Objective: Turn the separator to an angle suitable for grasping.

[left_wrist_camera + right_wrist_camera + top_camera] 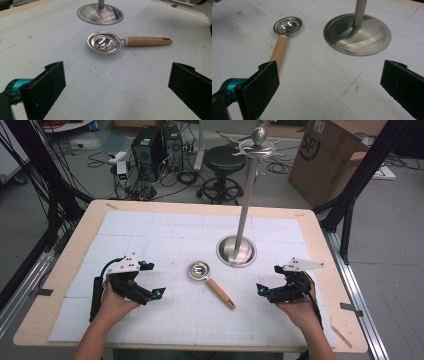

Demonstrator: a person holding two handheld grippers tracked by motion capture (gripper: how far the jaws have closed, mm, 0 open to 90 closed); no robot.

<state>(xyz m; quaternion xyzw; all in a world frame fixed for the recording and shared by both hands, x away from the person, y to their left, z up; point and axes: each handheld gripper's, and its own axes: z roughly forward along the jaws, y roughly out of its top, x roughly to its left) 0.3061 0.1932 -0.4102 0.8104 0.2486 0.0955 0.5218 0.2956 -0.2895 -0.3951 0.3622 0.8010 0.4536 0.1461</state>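
While both grippers, left (159, 292) and right (260, 289), wait with fingers apart and empty, the ladle (210, 282) lies just before the stand's base (236, 251); a mid-handle grasp looks steadiest.

Open white mat (150, 310) lies between the left gripper (150, 281) and the spoon (210, 280), and likewise between the spoon and the right gripper (267, 281). Beyond the spoon's bowl, near it but apart, the hook stand (236, 251) rises as the sole obstacle.
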